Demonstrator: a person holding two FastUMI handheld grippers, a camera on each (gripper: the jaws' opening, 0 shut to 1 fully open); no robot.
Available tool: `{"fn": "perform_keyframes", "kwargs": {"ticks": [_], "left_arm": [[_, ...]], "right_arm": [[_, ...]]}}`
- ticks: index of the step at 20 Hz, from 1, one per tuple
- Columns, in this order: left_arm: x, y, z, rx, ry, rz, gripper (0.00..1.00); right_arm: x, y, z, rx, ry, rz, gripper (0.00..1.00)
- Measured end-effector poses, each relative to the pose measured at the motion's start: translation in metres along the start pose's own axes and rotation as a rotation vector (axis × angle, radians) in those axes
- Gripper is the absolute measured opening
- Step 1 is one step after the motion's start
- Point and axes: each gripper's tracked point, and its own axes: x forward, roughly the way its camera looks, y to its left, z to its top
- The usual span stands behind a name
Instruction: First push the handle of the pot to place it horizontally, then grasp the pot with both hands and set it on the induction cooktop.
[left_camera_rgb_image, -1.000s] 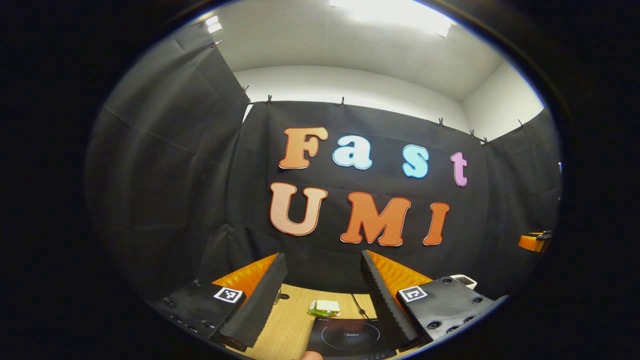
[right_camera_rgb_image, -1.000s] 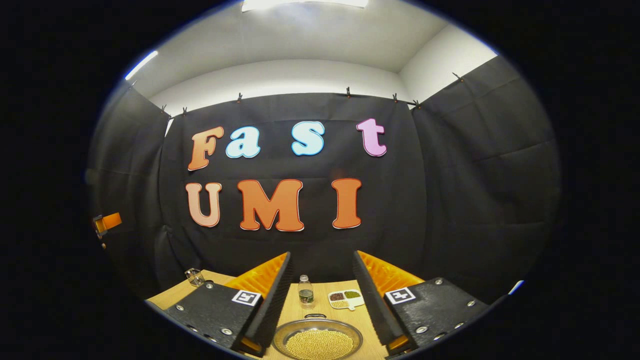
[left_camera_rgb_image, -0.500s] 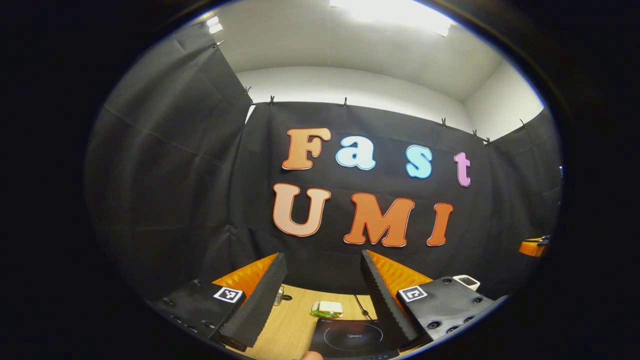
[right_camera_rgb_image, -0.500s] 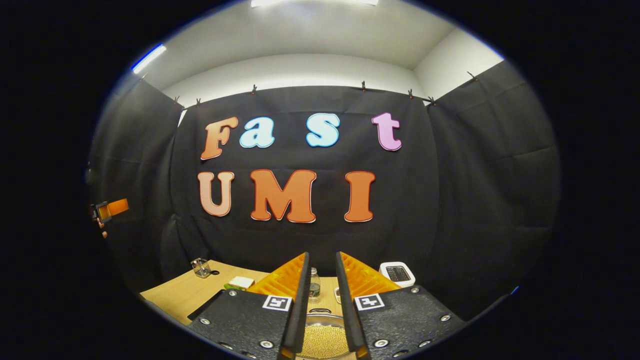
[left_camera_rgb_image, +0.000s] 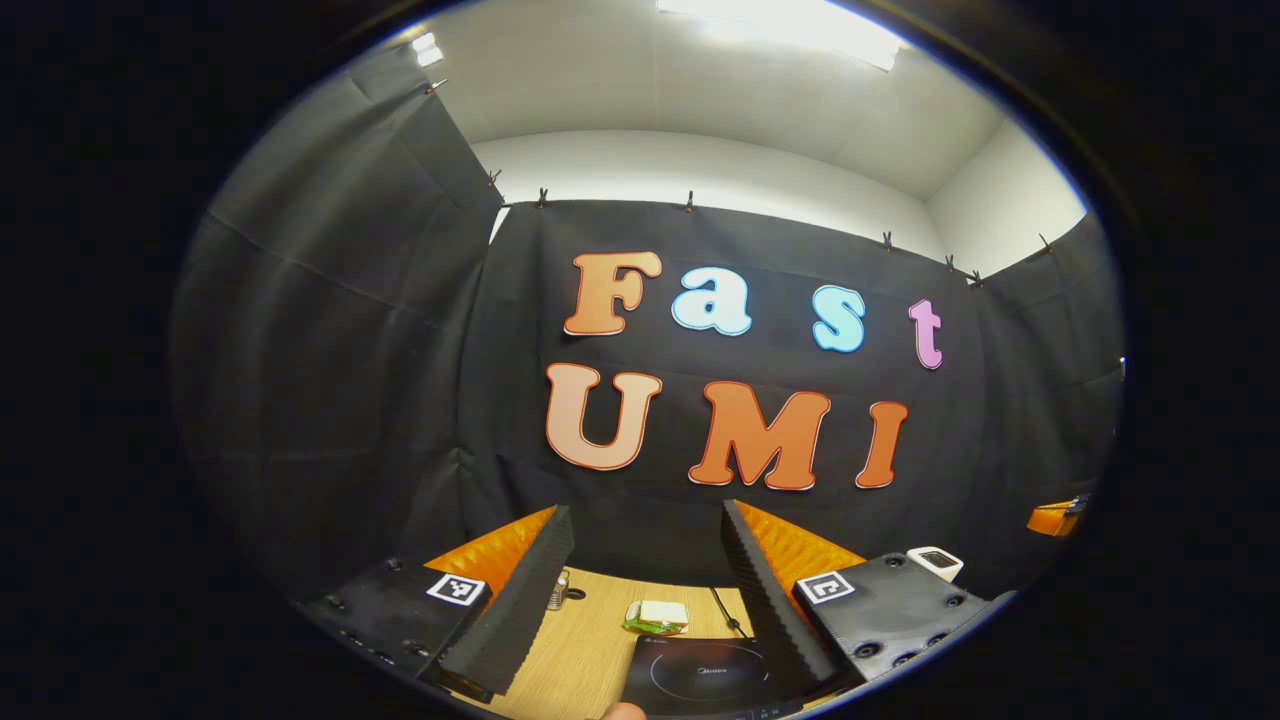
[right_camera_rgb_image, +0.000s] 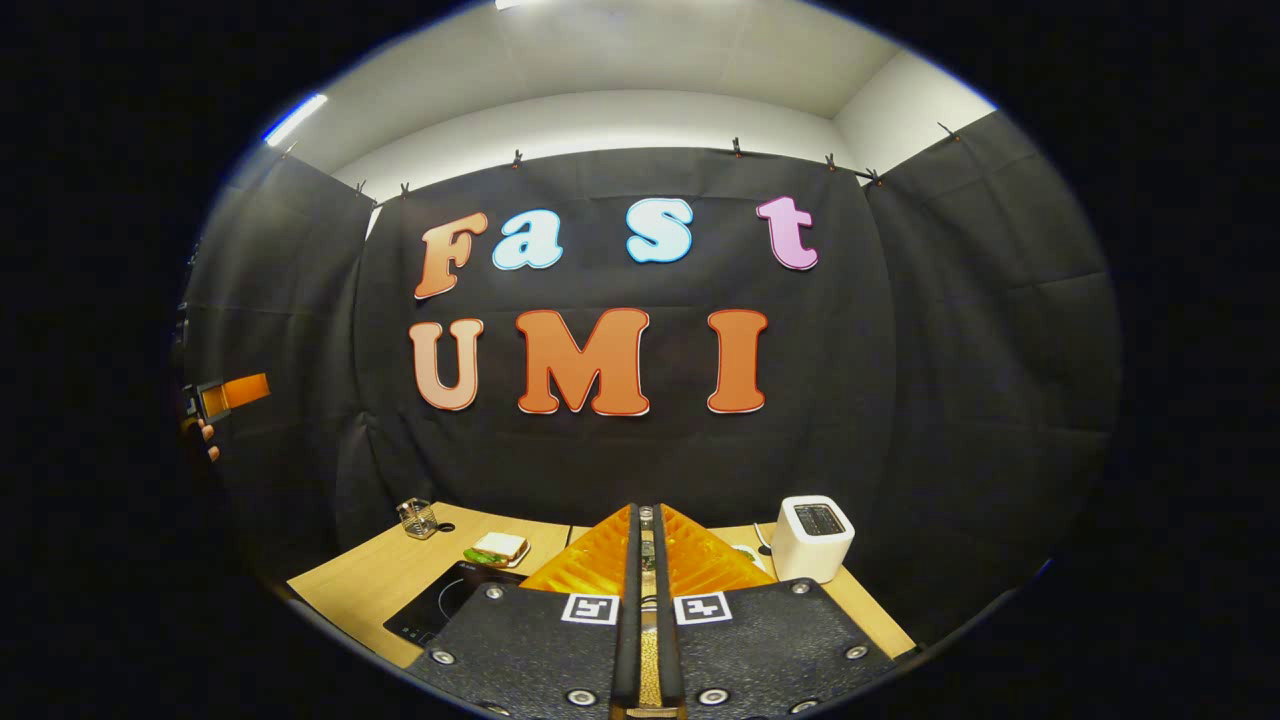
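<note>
The black induction cooktop (left_camera_rgb_image: 705, 675) lies on the wooden table just below my left gripper (left_camera_rgb_image: 645, 508), whose fingers stand wide apart with nothing between them. In the right gripper view the cooktop (right_camera_rgb_image: 440, 605) sits at the lower left. My right gripper (right_camera_rgb_image: 645, 512) has its fingers closed to a thin slit. Through that slit shows a sliver of the yellow beans in the pot (right_camera_rgb_image: 648, 668); the rest of the pot and its handle are hidden behind the fingers.
A sandwich on a plate (right_camera_rgb_image: 497, 547) and a glass (right_camera_rgb_image: 417, 517) stand behind the cooktop. A white toaster (right_camera_rgb_image: 815, 535) stands at the back right of the table (right_camera_rgb_image: 350, 580). The left gripper (right_camera_rgb_image: 225, 395), held in a hand, shows far off at the left.
My right gripper has closed from wide open to a thin slit and tilted down and left, hiding the pot. The left gripper has barely moved.
</note>
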Motion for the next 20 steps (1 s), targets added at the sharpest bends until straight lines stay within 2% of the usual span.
{"fn": "perform_keyframes", "kwargs": {"ticks": [3, 9, 13, 20], "left_arm": [[-0.002, -0.003, 0.0, 0.001, -0.007, -0.007, 0.98], [-0.002, -0.008, -0.005, 0.002, 0.003, -0.028, 0.98], [0.002, -0.005, -0.014, 0.01, 0.015, -0.021, 0.98], [0.005, -0.011, -0.03, 0.022, 0.054, -0.034, 0.98]], "right_arm": [[-0.001, 0.003, -0.018, 0.018, 0.02, 0.004, 0.0], [-0.002, 0.019, -0.082, 0.04, 0.123, 0.043, 0.0], [-0.012, 0.02, -0.127, 0.042, 0.191, 0.04, 0.0], [-0.03, 0.045, -0.193, 0.073, 0.305, 0.078, 0.0]]}}
